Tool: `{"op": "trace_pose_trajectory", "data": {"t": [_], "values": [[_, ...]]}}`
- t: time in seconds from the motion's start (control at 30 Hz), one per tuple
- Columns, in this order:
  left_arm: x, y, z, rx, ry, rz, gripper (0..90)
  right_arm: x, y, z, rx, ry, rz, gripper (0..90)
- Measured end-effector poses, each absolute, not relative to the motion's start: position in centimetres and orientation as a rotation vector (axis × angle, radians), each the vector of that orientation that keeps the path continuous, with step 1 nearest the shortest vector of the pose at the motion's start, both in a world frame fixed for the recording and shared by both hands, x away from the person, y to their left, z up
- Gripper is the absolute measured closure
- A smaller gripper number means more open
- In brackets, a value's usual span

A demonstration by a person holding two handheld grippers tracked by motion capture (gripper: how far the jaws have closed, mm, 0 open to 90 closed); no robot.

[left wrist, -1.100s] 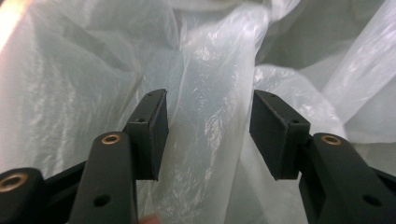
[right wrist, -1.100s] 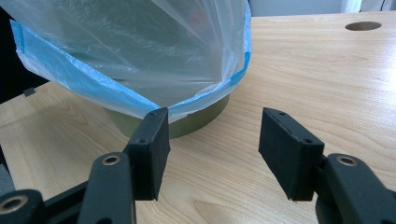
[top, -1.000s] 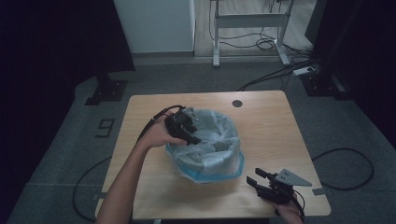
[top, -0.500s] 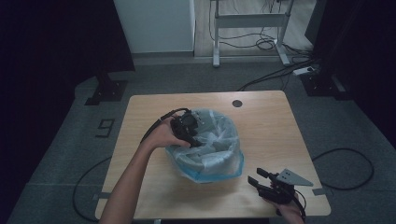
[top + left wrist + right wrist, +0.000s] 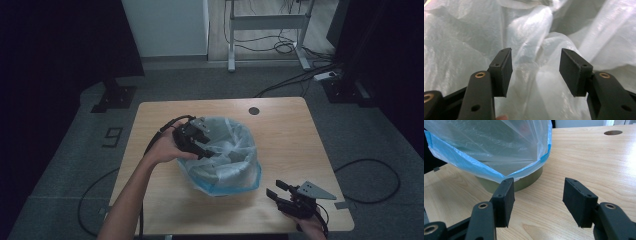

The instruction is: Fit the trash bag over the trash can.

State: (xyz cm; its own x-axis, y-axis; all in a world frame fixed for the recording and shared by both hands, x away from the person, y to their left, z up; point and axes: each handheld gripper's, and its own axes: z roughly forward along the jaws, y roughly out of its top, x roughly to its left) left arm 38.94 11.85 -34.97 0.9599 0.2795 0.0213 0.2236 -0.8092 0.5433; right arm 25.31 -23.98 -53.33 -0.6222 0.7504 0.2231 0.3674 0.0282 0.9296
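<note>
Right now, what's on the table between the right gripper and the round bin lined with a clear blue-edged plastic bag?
Nothing: the right gripper view shows bare wooden table between the right gripper and the lined bin.

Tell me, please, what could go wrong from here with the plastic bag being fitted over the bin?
1. The left tongs stand open, jaws having just opened, thin film of the bag between them; closing could tear it.
2. The bag's blue hem hangs loosely around the bin; a tug might pull it off.
3. The right tongs rest apart, so the bin is unsteadied.
</note>
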Motion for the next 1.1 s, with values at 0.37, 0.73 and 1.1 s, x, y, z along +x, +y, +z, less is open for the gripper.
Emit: {"op": "trace_pose_trajectory", "data": {"t": [0.37, 0.73, 1.1], "values": [[37.6, 11.8, -35.6, 2.617, 0.319, 0.102, 43.4, 25.3, -23.9, -53.3, 1.139, 1.986, 1.618, 41.7], [37.5, 11.7, -35.7, 2.566, 0.344, 0.141, 40.4, 25.2, -24.3, -53.2, 1.146, 1.97, 1.621, 41.7], [35.7, 15.3, -34.4, 2.32, 0.462, 0.294, 35.1, 25.2, -24.7, -53.2, 1.154, 1.958, 1.615, 41.2]]}}
